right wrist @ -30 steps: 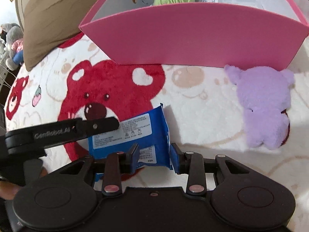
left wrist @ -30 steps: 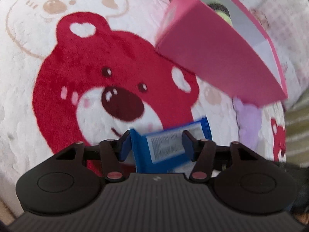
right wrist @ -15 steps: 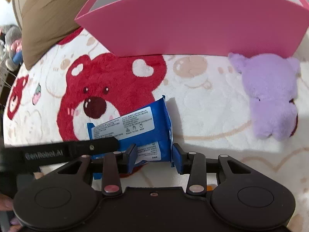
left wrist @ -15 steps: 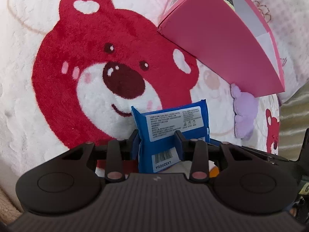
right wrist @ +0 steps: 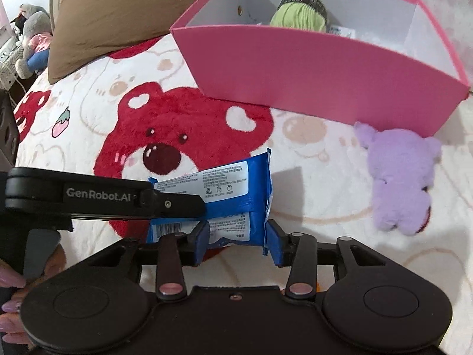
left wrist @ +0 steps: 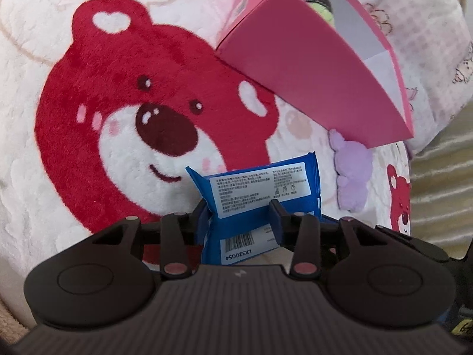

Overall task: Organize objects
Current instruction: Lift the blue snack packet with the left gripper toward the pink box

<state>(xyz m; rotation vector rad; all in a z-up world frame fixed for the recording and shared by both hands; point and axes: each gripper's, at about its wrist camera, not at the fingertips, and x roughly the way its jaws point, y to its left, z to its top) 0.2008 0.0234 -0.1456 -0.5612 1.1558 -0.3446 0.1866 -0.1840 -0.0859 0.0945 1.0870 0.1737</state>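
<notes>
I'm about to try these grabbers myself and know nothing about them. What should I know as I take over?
Left gripper: jaws closed in, then eased a touch; clamped on the blue packet.
Right gripper: jaws just opening, packet between them, not gripped.
Pink box on the blanket holds green yarn; purple plush lies in front of it.
Done: yarn boxed. Left: probably packet and plush into the box.

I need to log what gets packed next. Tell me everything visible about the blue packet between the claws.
The glossy blue plastic packet is a soft, crimped-end pouch with a white label of small print and a barcode panel. It is held above the bear-print plush blanket, short of the pink cardboard box. The left claw pinches it. The right claw has just been opening; the packet's end sits between its jaws.
</notes>
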